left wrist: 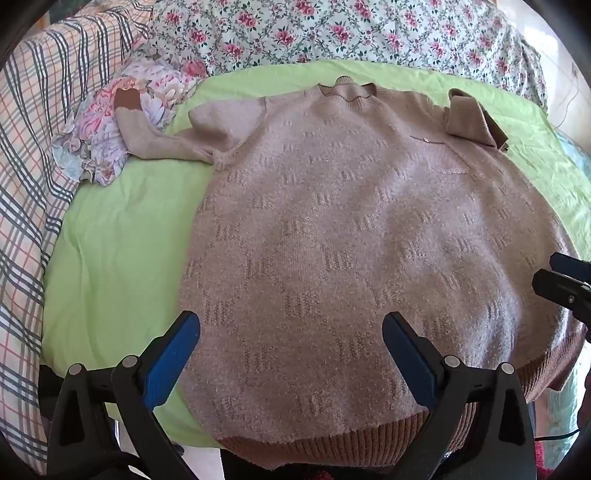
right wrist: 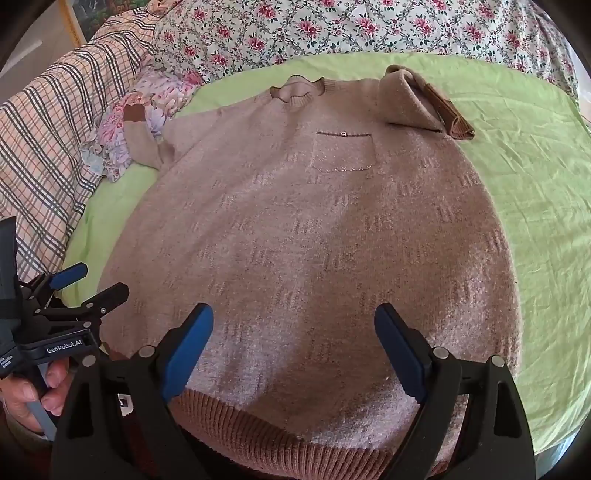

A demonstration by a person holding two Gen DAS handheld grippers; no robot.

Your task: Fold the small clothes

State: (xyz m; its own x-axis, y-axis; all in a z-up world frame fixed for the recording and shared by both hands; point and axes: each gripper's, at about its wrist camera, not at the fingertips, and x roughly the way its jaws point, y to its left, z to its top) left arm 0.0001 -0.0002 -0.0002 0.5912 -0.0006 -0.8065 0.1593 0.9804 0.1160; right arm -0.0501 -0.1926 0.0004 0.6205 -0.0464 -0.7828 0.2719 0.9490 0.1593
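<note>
Beige knit sweater point(left wrist: 351, 229) lies flat, front up, on the green sheet point(left wrist: 110, 251), collar at the far end, ribbed brown hem point(right wrist: 280, 439) nearest the cameras. Chest pocket point(right wrist: 343, 153) with small button faces up. One sleeve point(right wrist: 413, 99) is folded back over the shoulder, its brown cuff resting on the sheet. The other sleeve point(left wrist: 155, 136) trails off sideways, its cuff lying on a crumpled floral cloth point(left wrist: 103, 136).

Left gripper point(left wrist: 291, 354) hovers over the hem area, jaws spread wide, nothing between them. Right gripper point(right wrist: 295, 350) likewise wide apart and empty, above the hem.

Plaid bedding point(left wrist: 33, 147) bunched along the left side; rose-print fabric point(right wrist: 332, 29) across the far edge.
</note>
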